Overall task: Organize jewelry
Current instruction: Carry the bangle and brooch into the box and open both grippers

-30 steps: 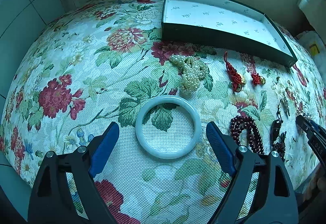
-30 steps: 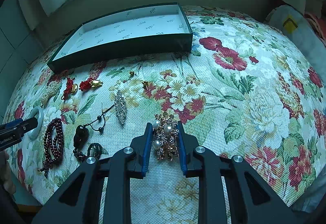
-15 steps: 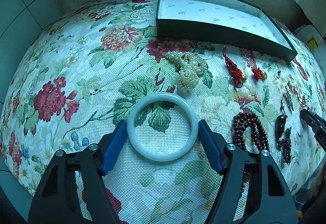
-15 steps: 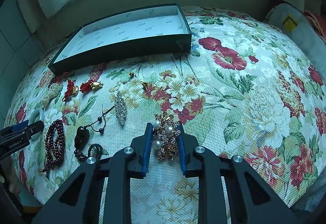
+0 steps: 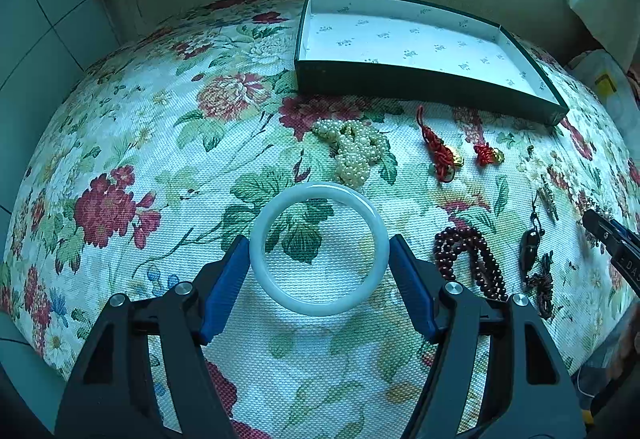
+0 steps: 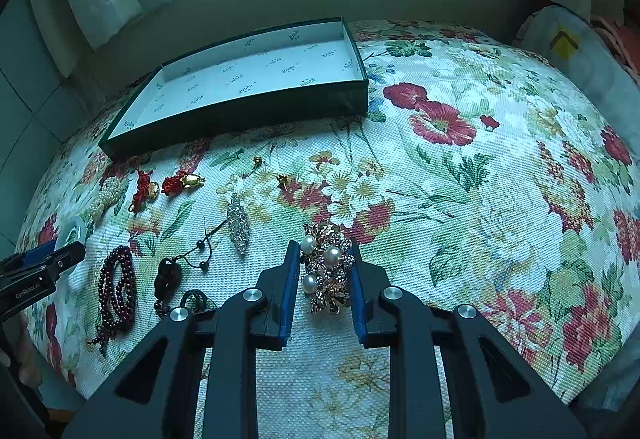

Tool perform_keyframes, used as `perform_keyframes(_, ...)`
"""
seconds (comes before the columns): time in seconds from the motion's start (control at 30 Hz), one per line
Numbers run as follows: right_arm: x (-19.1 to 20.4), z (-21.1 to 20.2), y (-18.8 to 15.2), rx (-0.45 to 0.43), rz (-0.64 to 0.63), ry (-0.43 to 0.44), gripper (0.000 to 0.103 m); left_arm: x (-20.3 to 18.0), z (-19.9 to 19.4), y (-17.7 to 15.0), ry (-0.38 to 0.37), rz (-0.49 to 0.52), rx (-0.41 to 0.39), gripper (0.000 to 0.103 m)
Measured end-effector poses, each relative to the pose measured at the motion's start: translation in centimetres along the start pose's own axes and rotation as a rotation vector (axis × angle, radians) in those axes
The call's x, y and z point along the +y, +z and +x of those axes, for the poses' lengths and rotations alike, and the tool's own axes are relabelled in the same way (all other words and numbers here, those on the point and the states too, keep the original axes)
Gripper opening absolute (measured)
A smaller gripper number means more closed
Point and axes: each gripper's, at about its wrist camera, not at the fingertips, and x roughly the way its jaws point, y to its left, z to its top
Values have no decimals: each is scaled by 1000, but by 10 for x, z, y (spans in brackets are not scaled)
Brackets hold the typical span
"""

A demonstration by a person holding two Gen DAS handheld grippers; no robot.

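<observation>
Left wrist view: my left tool point(image 5: 319, 251) has closed onto the white bangle point(image 5: 319, 248); right tool point(image 6: 323, 259) clamps the pearl brooch point(image 6: 326, 267). Tray point(image 6: 240, 111) at eleven o'clock next.

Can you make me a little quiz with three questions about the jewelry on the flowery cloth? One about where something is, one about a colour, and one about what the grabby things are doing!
1. Where is the pearl pile?
A. Inside the box
B. On the cloth between the white bangle and the box
C. On top of the dark red beads

2. What colour is the bangle?
A. White
B. Gold
C. Black

3. What is the right hand-held gripper doing?
A. Resting open inside the box
B. Gripping the dark red beads
C. Closed on the pearl brooch

Answers:
1 B: the pearls lie on the cloth, past the bangle and before the box.
2 A: the ring looks milky white.
3 C: its blue pads press both sides of the brooch; the red beads lie apart.
</observation>
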Motion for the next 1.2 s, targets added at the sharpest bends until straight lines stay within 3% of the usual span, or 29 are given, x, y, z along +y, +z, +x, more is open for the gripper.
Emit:
perform_keyframes(0.43, 4, -36, 21, -88, -4, 26, 23, -7, -23, 19, -28, 3, -53, 70)
perform_keyframes(0.67, 8, -52, 49, -158, -18, 44, 24, -14, -33, 42, -57, 16, -93, 70)
perform_keyframes(1.2, 25, -41, 151, -323, -69, 81, 24, -32, -20, 148, -66, 25, -207, 70)
